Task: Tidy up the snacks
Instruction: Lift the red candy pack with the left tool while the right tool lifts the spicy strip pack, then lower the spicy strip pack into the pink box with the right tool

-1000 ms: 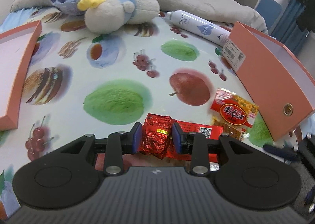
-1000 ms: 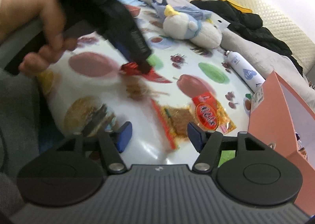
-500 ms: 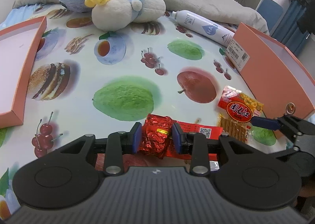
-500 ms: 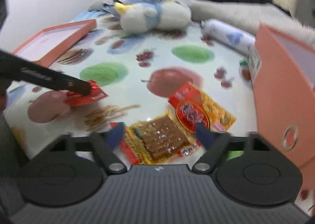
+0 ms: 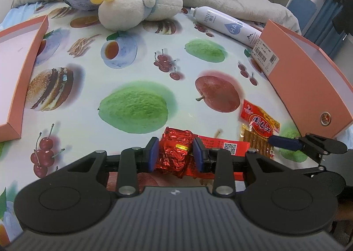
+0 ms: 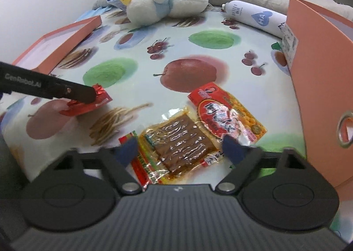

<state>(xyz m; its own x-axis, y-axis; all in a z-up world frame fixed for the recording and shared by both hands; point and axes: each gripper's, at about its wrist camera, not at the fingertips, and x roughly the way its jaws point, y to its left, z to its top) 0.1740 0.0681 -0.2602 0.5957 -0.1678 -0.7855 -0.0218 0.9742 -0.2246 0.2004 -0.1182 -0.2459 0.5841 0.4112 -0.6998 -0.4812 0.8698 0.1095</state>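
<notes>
A snack packet (image 6: 183,143) lies on the cloth (image 6: 136,87), box (image 6: 320,79) to its right, lid (image 6: 66,45) left.

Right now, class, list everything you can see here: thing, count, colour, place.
Foil snack: one, red, in left gripper.
Snack packet: one, clear and red, near edge, between right gripper's jaws.
Box: one, orange, right.
Lid: one, orange, left.
Plush bird: one, white-blue, far.
Spray can: one, white, beside box.
Tablecloth: one, fruit-printed.
Left gripper: shut.
Right gripper: closing.
</notes>
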